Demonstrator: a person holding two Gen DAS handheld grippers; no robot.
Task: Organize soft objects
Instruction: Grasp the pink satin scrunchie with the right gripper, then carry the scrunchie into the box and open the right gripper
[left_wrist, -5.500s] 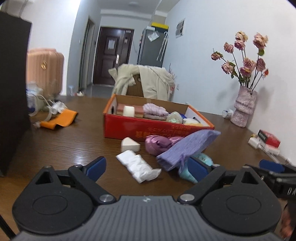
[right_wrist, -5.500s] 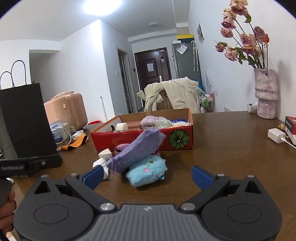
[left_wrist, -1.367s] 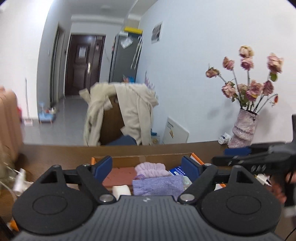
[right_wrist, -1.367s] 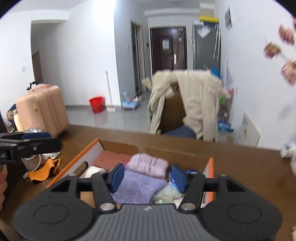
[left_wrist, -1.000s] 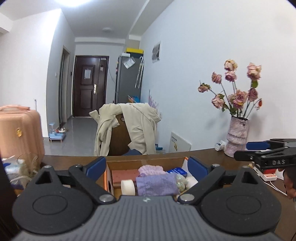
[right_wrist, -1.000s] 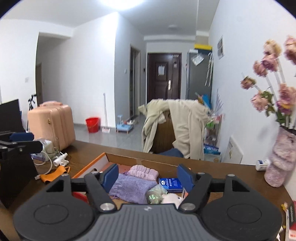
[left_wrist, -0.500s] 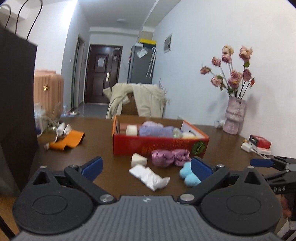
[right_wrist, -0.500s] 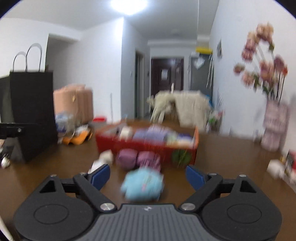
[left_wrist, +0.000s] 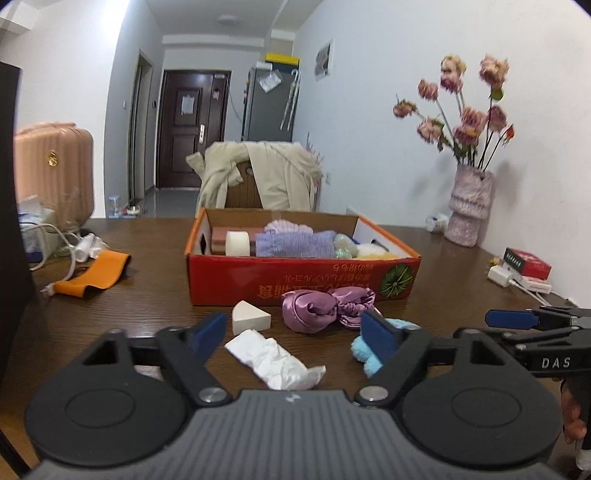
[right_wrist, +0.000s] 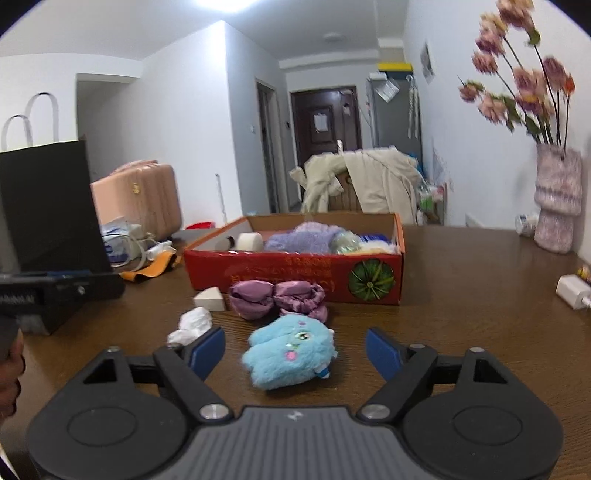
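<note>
A red cardboard box (left_wrist: 258, 282) (right_wrist: 280, 271) on the wooden table holds a folded lilac towel (left_wrist: 295, 243), a white roll and other soft items. In front of it lie a purple satin scrunchie (left_wrist: 325, 308) (right_wrist: 277, 297), a white wedge sponge (left_wrist: 249, 317) (right_wrist: 210, 299), a crumpled white cloth (left_wrist: 273, 360) (right_wrist: 192, 325) and a blue plush toy (right_wrist: 291, 352) (left_wrist: 364, 350). My left gripper (left_wrist: 293, 338) is open and empty, low over the white cloth. My right gripper (right_wrist: 295, 350) is open and empty, its fingers either side of the plush toy.
A black paper bag (right_wrist: 48, 206) stands at the left. An orange strap (left_wrist: 92, 275) and cables lie left of the box. A pink vase with flowers (left_wrist: 469, 218), a red packet (left_wrist: 526, 262) and a white charger (right_wrist: 572, 291) are at the right. A chair with a coat (left_wrist: 255, 177) stands behind.
Both grippers carried the lilac towel from the table into the box, let it go and drew back. Over the last half second both came lower and nearer the loose items.
</note>
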